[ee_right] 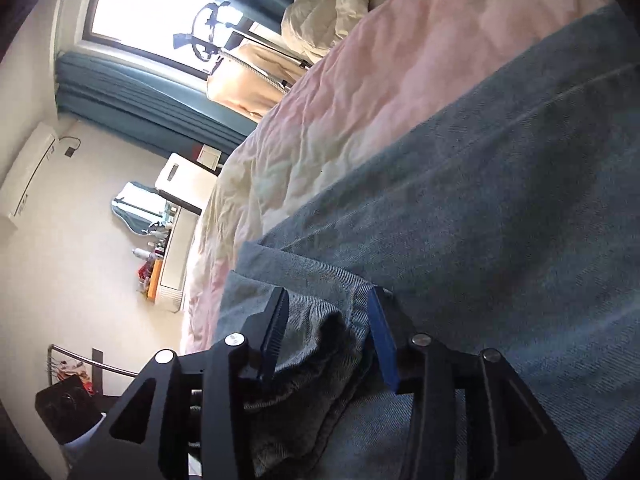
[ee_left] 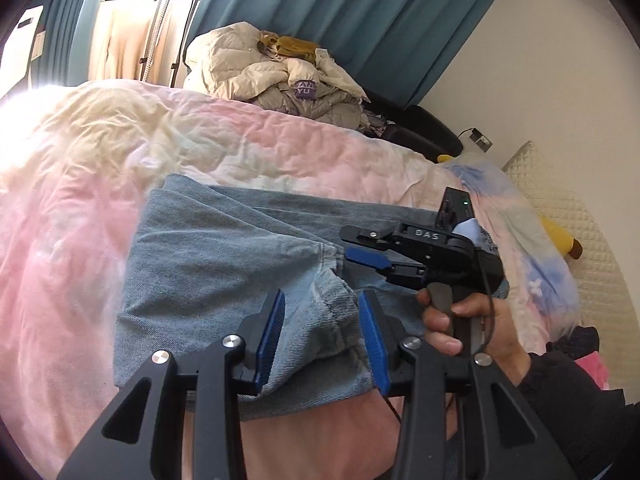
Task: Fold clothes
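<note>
Left wrist view shows the jeans [ee_left: 224, 264] lying folded over on the pink quilt [ee_left: 80, 208] of the bed, a thick bunched edge of denim nearest the camera; the left gripper [ee_left: 324, 340] hangs just above that edge with its blue pads [ee_left: 272, 340] spread about halfway, cloth showing between them but neither pad pressing on it, so it holds nothing. Beside it the right gripper [ee_left: 360, 246], held in a person's hand [ee_left: 460, 320], lies low over the denim pointing across the frame; its fingers stand parted, the lower blue one close to a puckered crease in the fabric.

In the right wrist view the right gripper [ee_right: 328, 336] has a dark rumpled fold of the jeans [ee_right: 480, 220] sitting between its pads [ee_right: 276, 332]; the pads look clear of the cloth on both sides, though the fold is in shadow and I cannot be sure the near pad is not brushing it; I take it as a loose, open stance and not a grip.

Judged from this, one fold of the jeans has been laid and both grippers have let go; the step in hand is the release and the move to a fresh hold. The next move calls for lifting both grippers free without dragging the top layer, then finding the two ends of the folded edge, closing firmly through all the layers of thick denim, and carrying them across together so the bundle stays square.
</note>
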The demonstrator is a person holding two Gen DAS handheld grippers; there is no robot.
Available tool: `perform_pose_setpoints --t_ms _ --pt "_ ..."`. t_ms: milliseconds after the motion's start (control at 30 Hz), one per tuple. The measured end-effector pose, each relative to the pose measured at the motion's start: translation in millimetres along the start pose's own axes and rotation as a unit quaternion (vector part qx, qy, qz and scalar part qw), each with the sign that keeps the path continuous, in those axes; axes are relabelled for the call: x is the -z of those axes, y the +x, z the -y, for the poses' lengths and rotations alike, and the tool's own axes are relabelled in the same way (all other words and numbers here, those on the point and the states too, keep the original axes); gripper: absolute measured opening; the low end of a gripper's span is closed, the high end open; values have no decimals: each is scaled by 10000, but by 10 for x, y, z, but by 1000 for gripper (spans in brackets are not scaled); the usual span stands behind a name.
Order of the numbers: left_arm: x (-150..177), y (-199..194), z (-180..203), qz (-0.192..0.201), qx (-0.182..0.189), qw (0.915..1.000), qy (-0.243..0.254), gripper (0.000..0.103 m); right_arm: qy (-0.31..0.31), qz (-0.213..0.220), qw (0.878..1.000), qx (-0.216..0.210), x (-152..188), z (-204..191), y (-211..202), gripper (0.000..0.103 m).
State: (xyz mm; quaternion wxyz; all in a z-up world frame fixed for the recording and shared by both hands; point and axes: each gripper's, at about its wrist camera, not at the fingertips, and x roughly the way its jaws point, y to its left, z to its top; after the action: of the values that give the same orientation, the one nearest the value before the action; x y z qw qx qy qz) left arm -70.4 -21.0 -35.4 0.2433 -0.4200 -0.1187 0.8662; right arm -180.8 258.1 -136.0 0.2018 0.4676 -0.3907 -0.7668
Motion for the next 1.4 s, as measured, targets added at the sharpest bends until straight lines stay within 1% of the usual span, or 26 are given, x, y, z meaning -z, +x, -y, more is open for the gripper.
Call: perform_pose_setpoints --t_ms 33,67,133,167,233,300,433,533,567,600,667,700,733,767,800,833,900,967,1033,1067,1100,1133,1200,1233,1367,1400 --pt "3 65 -2 -75 -91 9999 14 39 140 -95 9999 -25 14 36 -1 52" --pt "10 140 -2 -171 -158 9997 23 39 261 -168 9995 -41 31 67 7 53" --pt "33 289 -4 -375 -224 9990 24 39 370 -224 9990 -74 58 98 29 61" --pt "45 347 -1 -460 -219 9987 37 39 309 -234 9992 -63 62 82 52 63" --pt "72 443 18 -620 -203 9978 102 39 99 -349 9993 -12 68 25 129 72" --pt "106 510 51 -795 -163 9965 201 39 -128 -488 9987 14 87 -38 217 76" --pt "182 609 99 -1114 -167 9930 350 39 -323 -544 9980 1 111 -114 277 77" --pt "205 666 105 -1251 -203 9911 404 39 -314 -630 9961 -529 104 -158 309 76" --pt "208 680 102 -1276 -208 9908 406 39 -424 -720 9948 -587 116 -188 351 76" --pt "210 691 98 -1291 -209 9906 407 39 -581 -808 9938 -498 137 -220 411 75" --pt "206 698 93 -1289 -203 9906 399 40 -870 -869 9924 -99 192 -249 517 67" --pt "201 691 91 -1267 -193 9910 385 40 -901 -835 9924 34 207 -238 527 58" --pt "187 657 97 -1176 -174 9922 375 40 -856 -789 9931 121 207 -221 510 45" --pt "170 612 107 -1054 -152 9936 372 40 -780 -761 9939 167 194 -204 482 37" --pt "153 566 117 -932 -130 9949 368 40 -733 -763 9943 138 177 -207 458 24" --pt "136 521 128 -809 -109 9960 364 40 -772 -741 9942 69 156 -247 427 18" --pt "69 391 156 -425 -87 9984 358 40 -1152 -492 9921 110 102 -445 308 14" --pt "-9 275 158 -96 35 9997 228 40 -1495 -346 9881 141 13 -662 166 13" --pt "-89 194 139 196 280 9994 30 40 -1666 -272 9856 43 -99 -807 -7 13" --pt "-129 188 132 307 335 9990 -51 40 -1742 -221 9845 31 -150 -871 -90 13" --pt "-170 214 142 363 313 9988 -89 40 -1791 -185 9837 21 -213 -913 -164 13" --pt "-208 277 163 343 221 9991 -85 40 -1812 -183 9833 -1 -288 -934 -228 13" --pt "-259 488 227 131 -14 9999 -22 40 -1832 -155 9830 8 -444 -927 -357 13" --pt "-266 604 246 18 -69 10000 -10 40 -1797 -118 9836 61 -535 -897 -407 13" --pt "-265 1026 341 -317 -65 9994 121 40 -1318 -123 9912 52 -850 -563 -572 13" --pt "-265 1110 399 -367 -70 9991 223 40 -1229 -126 9922 143 -893 -476 -587 13"
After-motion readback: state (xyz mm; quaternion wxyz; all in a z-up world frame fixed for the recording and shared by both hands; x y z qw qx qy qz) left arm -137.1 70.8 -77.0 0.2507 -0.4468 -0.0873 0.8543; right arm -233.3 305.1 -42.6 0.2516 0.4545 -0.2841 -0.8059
